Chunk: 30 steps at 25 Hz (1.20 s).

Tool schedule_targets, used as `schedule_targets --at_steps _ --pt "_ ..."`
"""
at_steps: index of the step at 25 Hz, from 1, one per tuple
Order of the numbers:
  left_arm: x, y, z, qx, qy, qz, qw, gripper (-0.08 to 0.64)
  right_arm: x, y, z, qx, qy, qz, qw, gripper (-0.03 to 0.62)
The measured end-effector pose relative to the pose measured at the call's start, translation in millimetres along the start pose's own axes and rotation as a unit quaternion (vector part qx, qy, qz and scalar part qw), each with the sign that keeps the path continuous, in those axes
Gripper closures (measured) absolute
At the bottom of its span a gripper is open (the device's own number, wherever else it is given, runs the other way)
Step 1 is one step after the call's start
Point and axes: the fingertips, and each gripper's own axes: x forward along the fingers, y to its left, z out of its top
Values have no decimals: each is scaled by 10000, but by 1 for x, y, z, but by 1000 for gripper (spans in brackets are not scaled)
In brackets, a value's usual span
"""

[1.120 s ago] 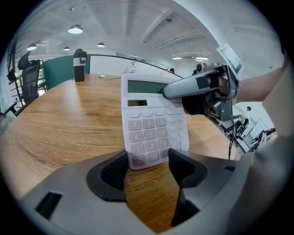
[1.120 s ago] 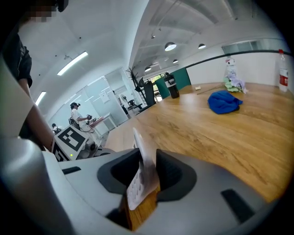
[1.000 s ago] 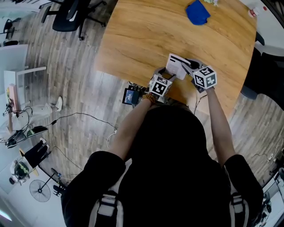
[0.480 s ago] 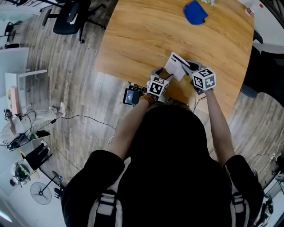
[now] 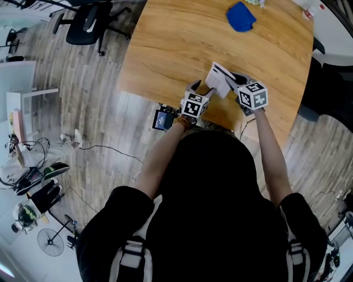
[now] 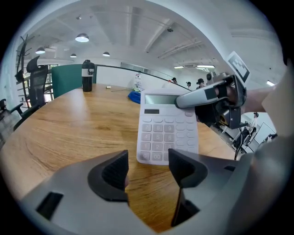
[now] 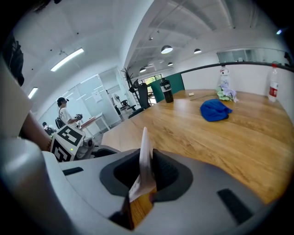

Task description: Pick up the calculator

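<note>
Two claws work at the near edge of the wooden surface, one at the end of each of the person's outstretched arms.

Left claw: jaws stand wide, with nothing pressed between the pads. The calculator sits just beyond the tips with its key face turned toward this claw. Its bottom row of keys shows in the gap.

Right claw: jaws narrow, clamped on the calculator, which appears edge-on as a thin white slab between the pads. Seen from the left gripper view, this claw grips the calculator at its upper right side, beside the display.

Head view: the calculator is tilted, between the two claws, over the near part of the surface. Whether its lower edge touches the wood cannot be told.

Farther out, right of centre: a crumpled blue cloth lies on the wood. Far end, left: a black bottle, upright. Far end, right: a pale bottle, upright.

Off the surface to the far left, a black office chair stands on the plank floor.
</note>
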Motion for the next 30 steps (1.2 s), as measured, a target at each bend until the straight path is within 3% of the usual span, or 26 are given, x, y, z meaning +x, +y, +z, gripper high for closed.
schedule_targets --at_steps 11,16,25,30 --pt "-2 -9 74 -67 -815 -40 9966 261 -5 -14 41 -316 -112 -542 9980 518" --pt "-10 -15 114 -97 -1287 62 9916 264 -22 -25 69 -389 -544 -1037 9924 517" --pt "-38 -23 185 -125 -2266 69 9739 302 -73 -28 134 -431 -1664 -1518 9734 517" --pt "-62 -37 232 422 -2977 31 9537 334 -111 -24 171 -745 -2161 -1829 9562 517"
